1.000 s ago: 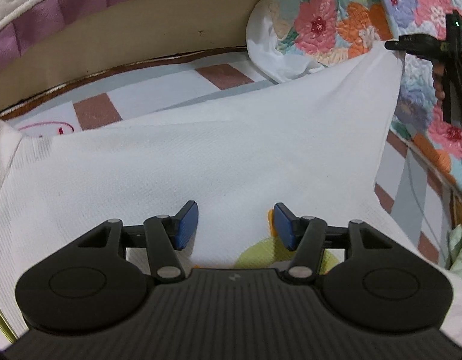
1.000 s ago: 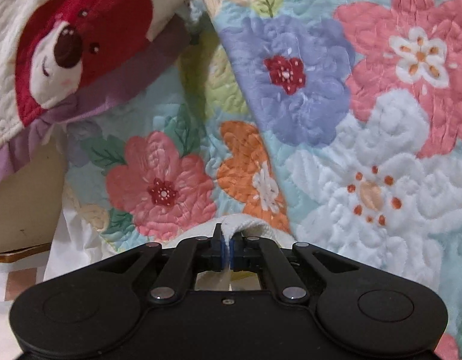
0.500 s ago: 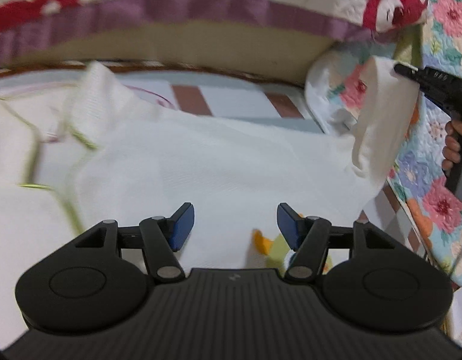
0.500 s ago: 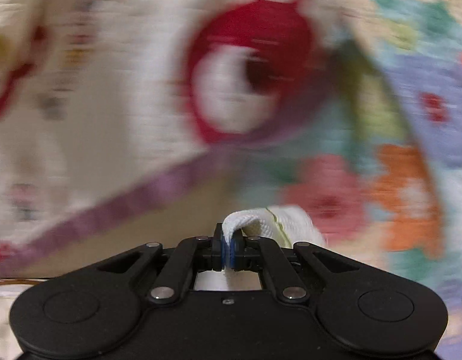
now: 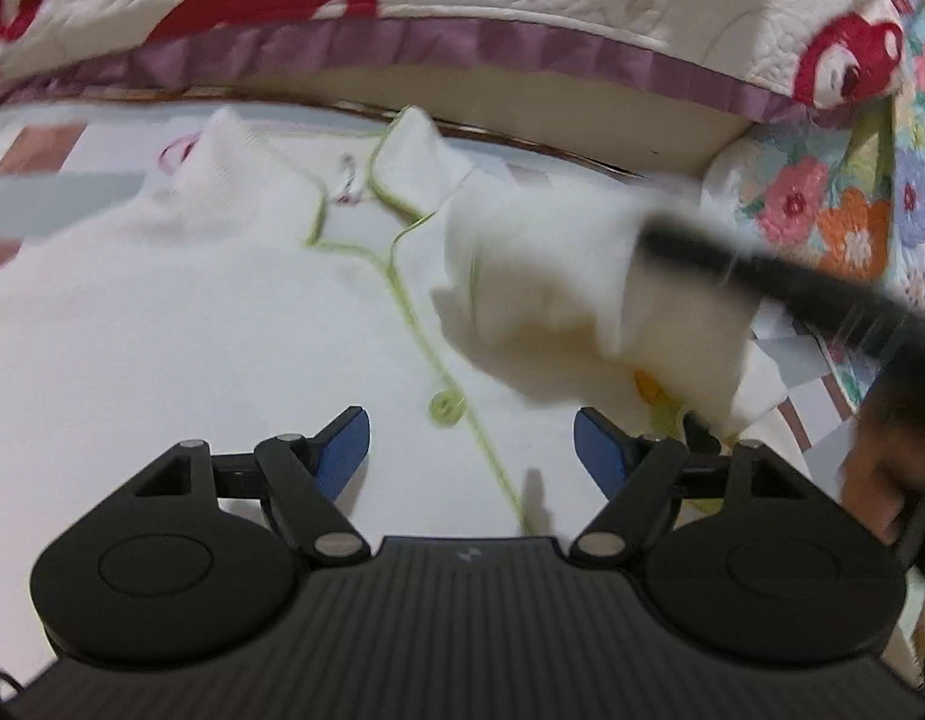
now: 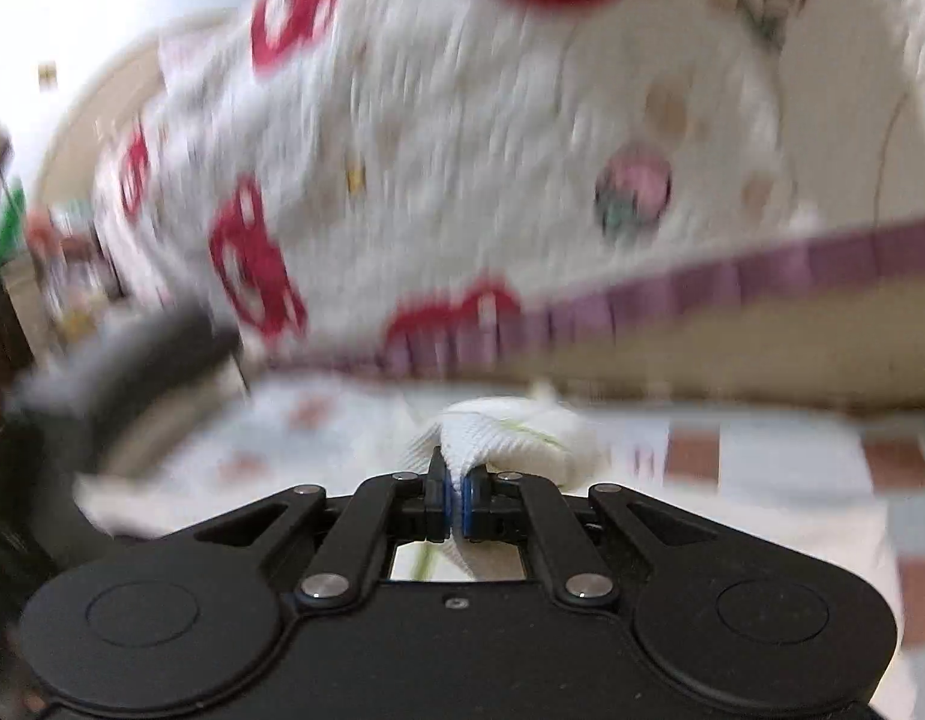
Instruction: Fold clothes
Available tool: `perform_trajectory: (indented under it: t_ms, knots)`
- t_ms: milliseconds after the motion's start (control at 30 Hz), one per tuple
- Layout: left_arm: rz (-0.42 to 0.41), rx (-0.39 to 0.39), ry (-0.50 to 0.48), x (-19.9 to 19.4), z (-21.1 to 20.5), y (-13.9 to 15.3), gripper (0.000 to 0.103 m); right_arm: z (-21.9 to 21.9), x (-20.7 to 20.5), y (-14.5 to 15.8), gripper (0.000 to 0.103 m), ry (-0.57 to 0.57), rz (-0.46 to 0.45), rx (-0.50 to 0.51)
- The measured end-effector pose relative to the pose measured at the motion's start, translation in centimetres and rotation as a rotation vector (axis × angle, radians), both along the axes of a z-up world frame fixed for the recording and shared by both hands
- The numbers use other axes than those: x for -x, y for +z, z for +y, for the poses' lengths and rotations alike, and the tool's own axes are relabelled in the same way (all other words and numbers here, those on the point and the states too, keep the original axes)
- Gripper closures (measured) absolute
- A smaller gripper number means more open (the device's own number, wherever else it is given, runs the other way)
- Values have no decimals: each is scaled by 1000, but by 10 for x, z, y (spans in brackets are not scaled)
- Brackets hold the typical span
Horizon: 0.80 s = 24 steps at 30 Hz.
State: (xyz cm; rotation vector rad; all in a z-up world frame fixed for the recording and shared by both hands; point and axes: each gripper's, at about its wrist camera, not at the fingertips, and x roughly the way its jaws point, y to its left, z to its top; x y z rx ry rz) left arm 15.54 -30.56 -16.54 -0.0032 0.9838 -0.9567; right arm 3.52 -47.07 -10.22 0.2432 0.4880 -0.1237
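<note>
A white shirt [image 5: 180, 324] with thin green trim and a green button [image 5: 445, 405] lies spread on the bed, collar toward the headboard. My left gripper [image 5: 471, 441] hovers over its front with jaws opening and nothing pinched between the blue pads. In the right wrist view my right gripper [image 6: 457, 495] is shut on a bunched white fold of the shirt [image 6: 510, 432]. From the left wrist view, that gripper [image 5: 762, 276] shows as a dark blur at the right, carrying a lifted flap of the shirt [image 5: 552, 288] over the body.
A cream quilt with red bears and a purple border [image 5: 462, 0] drapes over the headboard behind the shirt. A floral quilt [image 5: 822, 198] lies at the right. The checked bedsheet [image 6: 792, 468] shows around the shirt. A person's hand [image 5: 876, 480] holds the right gripper.
Both grippers have swung left across the bed. The right one has carried its pinched fold in over the shirt's front. The left gripper's jaws have spread wider, and the collar has come into view.
</note>
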Motion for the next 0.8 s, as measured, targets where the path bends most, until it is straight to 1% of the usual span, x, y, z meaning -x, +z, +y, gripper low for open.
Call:
perform_trajectory:
  t_ms: [67,100,133,167,200,233,267,300,367,433,467,533,600,633,700,733,800]
  knots:
    - [15,2,4,-1,3,-6,28,13,1,-24,97,8,62,41]
    - [18,-1,2,-1,3,-9,28,21,4,-33,94,17,94,73]
    - [19,-9,-2,-1,0,-11,28,27,10,-39,94,32,123,99]
    - [23,-12,-5,0,-1,-13,28,28,13,-45,92,43,145,82]
    - [32,1,-5,0,-2,-13,28,30,17,-52,87,54,168,66]
    - [45,21,-3,1,-2,-14,28,31,20,-57,80,65,188,64]
    - [56,42,2,1,-2,-14,28,34,24,-59,67,75,207,86]
    - [60,57,8,2,-1,-13,28,36,29,-60,59,82,222,116]
    - [56,79,9,5,-2,-12,28,35,43,-59,59,43,250,208]
    - [40,74,-5,11,-9,-9,28,31,59,-58,58,-14,280,301]
    - [30,67,-15,14,-13,-8,28,26,66,-56,58,-48,294,331]
    - [-2,56,-49,28,-21,-4,28,8,81,-52,58,-136,326,332]
    - [-56,54,-109,54,-32,0,28,-8,96,-53,58,-226,381,364]
    - [-102,38,-135,70,-39,1,28,-16,104,-53,58,-267,404,372]
    - [-191,0,-175,98,-52,4,28,-30,118,-54,57,-330,432,350]
    - [-213,-30,-157,104,-60,2,28,-36,125,-53,57,-356,434,318]
    - [-200,-61,-113,104,-71,-3,27,-45,133,-56,57,-394,426,259]
